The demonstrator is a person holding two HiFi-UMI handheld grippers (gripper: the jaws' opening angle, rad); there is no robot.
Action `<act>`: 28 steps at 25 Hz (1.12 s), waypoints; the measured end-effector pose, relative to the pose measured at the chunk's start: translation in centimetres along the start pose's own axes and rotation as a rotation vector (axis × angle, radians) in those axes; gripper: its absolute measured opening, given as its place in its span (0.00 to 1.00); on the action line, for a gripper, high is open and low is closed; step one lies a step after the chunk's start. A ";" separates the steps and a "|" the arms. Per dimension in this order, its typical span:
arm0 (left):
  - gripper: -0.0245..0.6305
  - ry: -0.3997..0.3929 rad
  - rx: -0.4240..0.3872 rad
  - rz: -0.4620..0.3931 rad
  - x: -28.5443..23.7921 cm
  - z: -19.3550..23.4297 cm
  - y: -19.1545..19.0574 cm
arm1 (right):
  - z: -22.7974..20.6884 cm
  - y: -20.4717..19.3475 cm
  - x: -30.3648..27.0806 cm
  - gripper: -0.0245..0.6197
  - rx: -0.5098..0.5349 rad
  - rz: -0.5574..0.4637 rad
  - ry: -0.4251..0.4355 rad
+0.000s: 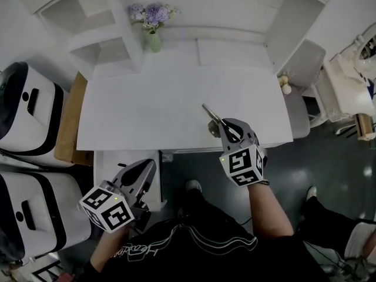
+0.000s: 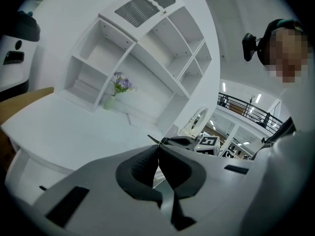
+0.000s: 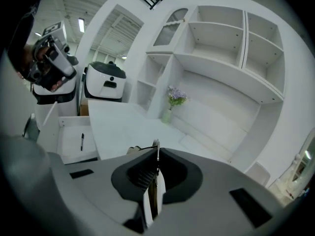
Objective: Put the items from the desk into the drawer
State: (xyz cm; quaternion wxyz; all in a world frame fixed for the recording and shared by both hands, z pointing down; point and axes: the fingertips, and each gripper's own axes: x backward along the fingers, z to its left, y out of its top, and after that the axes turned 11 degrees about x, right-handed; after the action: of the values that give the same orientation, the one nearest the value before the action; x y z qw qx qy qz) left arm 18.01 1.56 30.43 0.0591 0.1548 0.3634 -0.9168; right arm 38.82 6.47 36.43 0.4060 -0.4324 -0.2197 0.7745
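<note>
- I'm gripping a thin flat item in the right gripper. Its jaws are pressing together on it, and the item's narrow edge is standing between the dark ribbed pads.
- In the head view the item is poking out past the tips toward 11 o'clock, over the white tabletop near its front edge. It is looking grey and metallic, with a duller olive-brown piece close to the jaws. I cannot tell what it is.
- The left gripper is sitting closed, its tips meeting with nothing between them.
- My right hand is reaching in at the tabletop's 5 o'clock, with its gripper tilting a little downward. My left hand is sitting at 7 o'clock, with its gripper showing over the open drawer.
- The drawer is showing as a shallow white box pulled out below the tabletop's near left corner. In the right gripper view a slim black pen is lying flat on its floor.
- The tabletop is looking smooth, matte and rectangular. A pale green vase with purple flowers is standing at its 12 o'clock, against white open shelves.
</note>
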 end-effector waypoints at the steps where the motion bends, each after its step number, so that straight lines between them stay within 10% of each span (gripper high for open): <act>1: 0.07 0.000 -0.001 -0.007 0.7 -0.2 -0.3 | 0.8 0.9 1.0 0.11 -0.004 -0.018 0.014; 13: 0.07 0.026 0.034 -0.117 9.7 0.5 -3.0 | 11.2 10.0 8.5 0.11 -0.004 -0.196 0.193; 28: 0.07 0.215 0.140 -0.276 20.3 6.6 -3.3 | 23.8 18.4 3.8 0.11 0.081 -0.303 0.522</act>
State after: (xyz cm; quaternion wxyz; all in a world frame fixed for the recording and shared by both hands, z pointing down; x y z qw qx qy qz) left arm -3.48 -0.44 30.53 -0.1172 0.2043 0.3208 -0.9174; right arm 9.41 -0.71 34.40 0.5767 -0.5625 -0.1388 0.5759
